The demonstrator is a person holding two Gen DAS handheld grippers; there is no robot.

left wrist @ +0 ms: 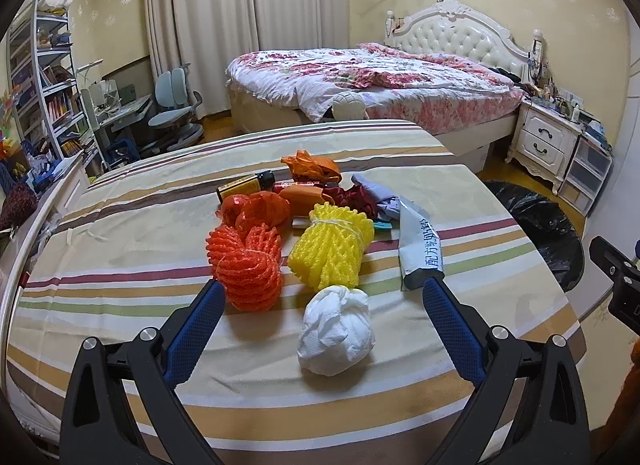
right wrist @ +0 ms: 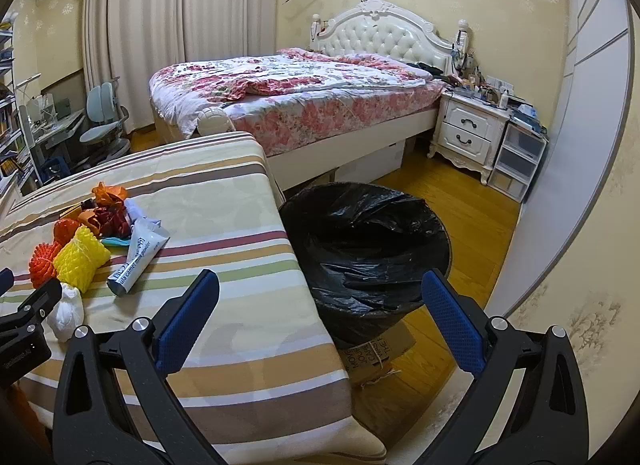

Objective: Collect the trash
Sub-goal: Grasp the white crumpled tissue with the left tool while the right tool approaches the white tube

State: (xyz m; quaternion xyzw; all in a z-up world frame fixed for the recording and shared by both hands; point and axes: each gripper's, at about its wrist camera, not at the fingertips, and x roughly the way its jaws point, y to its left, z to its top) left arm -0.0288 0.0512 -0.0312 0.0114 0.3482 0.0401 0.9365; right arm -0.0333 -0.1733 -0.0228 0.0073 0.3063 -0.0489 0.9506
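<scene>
A pile of trash lies on the striped tablecloth [left wrist: 120, 241]: a white crumpled tissue ball [left wrist: 336, 331], a yellow foam net [left wrist: 330, 251], an orange foam net [left wrist: 248, 269], a grey tube [left wrist: 420, 249], a brown bottle [left wrist: 246, 185] and orange and red wrappers [left wrist: 310, 169]. My left gripper [left wrist: 320, 293] is open and empty, its jaws either side of the tissue ball, not touching it. My right gripper [right wrist: 320, 285] is open and empty, over the table's right edge beside the black-lined bin [right wrist: 368, 249]. The trash also shows in the right wrist view, with the tube [right wrist: 138, 255] nearest.
The bin stands on a cardboard box [right wrist: 380, 353] on the wooden floor, right of the table. A bed [right wrist: 288, 97] and nightstand [right wrist: 468, 133] are behind. A desk, chair [left wrist: 172, 113] and shelves [left wrist: 44, 77] stand at the far left.
</scene>
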